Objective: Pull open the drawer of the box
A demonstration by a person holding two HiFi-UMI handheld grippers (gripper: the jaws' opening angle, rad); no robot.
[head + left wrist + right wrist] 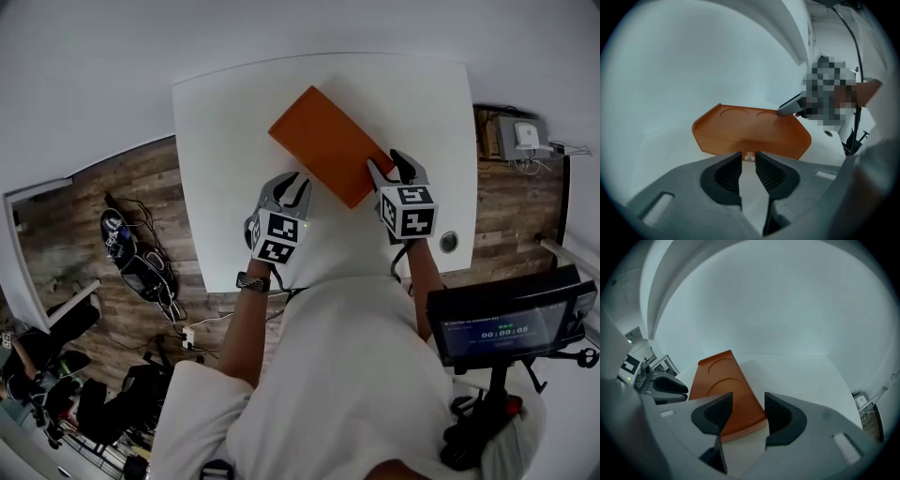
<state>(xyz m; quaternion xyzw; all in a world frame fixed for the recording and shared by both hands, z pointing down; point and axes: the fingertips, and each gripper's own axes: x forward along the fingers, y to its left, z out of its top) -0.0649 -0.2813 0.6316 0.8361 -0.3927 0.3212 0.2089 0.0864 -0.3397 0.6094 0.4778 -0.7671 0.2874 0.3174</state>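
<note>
A flat orange box [328, 143] lies slantwise on the white table [225, 150], with two round dents in its lid [740, 123]. A small pale knob [749, 157] sticks out of the drawer front on its near long side. My left gripper [748, 158] is open, and the knob sits just between its fingertips without being pinched. My right gripper [747, 405] is open at the box's right end [740, 420], its jaws standing on either side of the corner. In the head view the left gripper [292, 184] and the right gripper [390, 167] flank the box's near corner. The drawer looks closed.
A round cable hole [449, 242] is in the table's near right corner. A screen on a stand [506, 328] is by my right side. Cables and gear [141, 262] lie on the wooden floor at the left, and a white device [520, 136] sits beyond the table's right edge.
</note>
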